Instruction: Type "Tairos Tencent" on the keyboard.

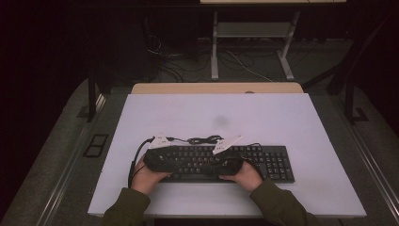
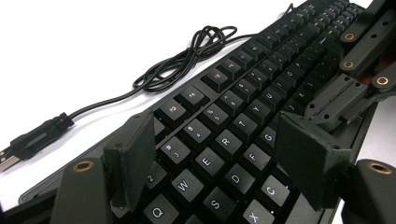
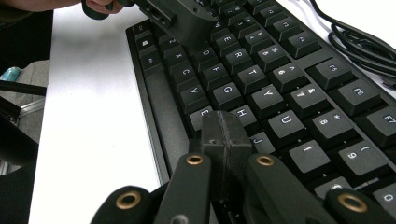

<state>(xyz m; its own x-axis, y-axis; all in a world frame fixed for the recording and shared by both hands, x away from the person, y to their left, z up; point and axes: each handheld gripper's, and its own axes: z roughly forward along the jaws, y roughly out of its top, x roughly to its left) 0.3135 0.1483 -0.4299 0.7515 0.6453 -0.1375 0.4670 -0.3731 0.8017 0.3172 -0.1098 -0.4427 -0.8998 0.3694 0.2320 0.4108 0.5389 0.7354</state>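
A black keyboard [image 1: 273, 162] lies along the near half of the white table [image 1: 216, 113]. Both hands hold grippers low over its left half, pointing at each other. My left gripper [image 1: 176, 162] is open; in the left gripper view its jaws [image 2: 219, 158] straddle the letter keys around E, D and F without pressing on anything. My right gripper [image 1: 208, 165] is shut with nothing in it. In the right gripper view its closed tip [image 3: 224, 137] sits just over the keys [image 3: 243, 112] near H and J, and whether it touches them I cannot tell.
The keyboard's black cable [image 1: 204, 139] lies coiled on the table just behind it, ending in a loose USB plug [image 2: 37, 140]. The table's wooden far edge [image 1: 216, 88] and a metal stand [image 1: 254, 42] on the floor are beyond.
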